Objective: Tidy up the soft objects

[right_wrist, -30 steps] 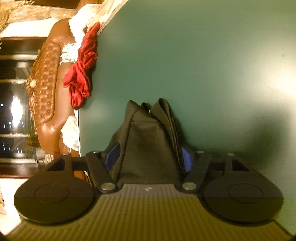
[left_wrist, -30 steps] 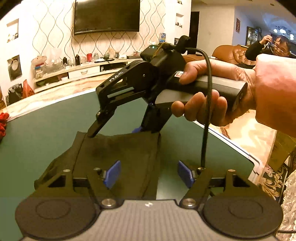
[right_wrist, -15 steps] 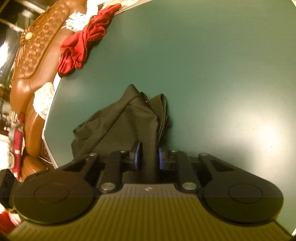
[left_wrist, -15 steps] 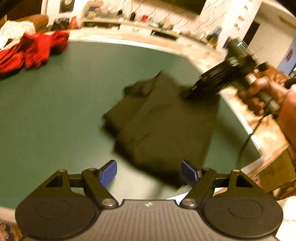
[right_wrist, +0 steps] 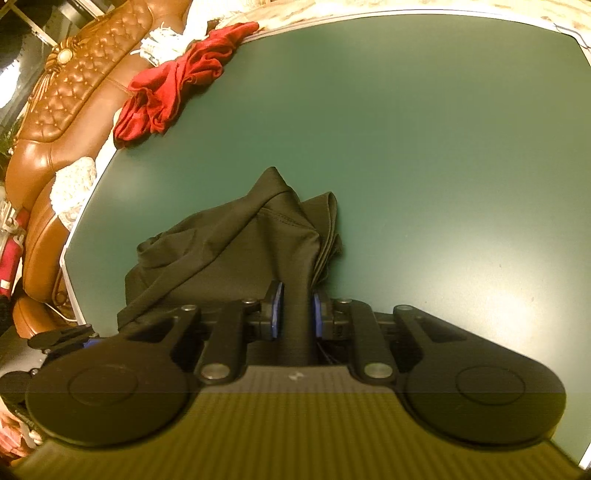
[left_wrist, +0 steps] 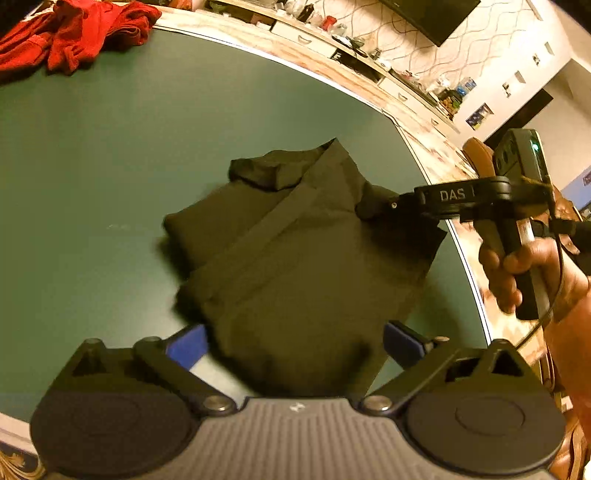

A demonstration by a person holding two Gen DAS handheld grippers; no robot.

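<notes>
Clearly the risk sits in the pinch: the right gripper (right_wrist: pixel 294 310) nips only a narrow bunched ridge of the dark olive-black folded cloth garment (left_wrist: pixel 295 251), so a quick pull could slip it free or drag the folds apart. Nearest the left gripper (left_wrist: pixel 295 341), whose blue pads stand spread and hold nothing, the garment's near edge lies between them on the green table (left_wrist: pixel 110 155) — beyond it, well apart, the crumpled red cloth (left_wrist: pixel 74 33).

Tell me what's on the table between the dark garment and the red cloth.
Nothing: only bare green table separates the dark garment from the red cloth, clearest in the right wrist view.
</notes>
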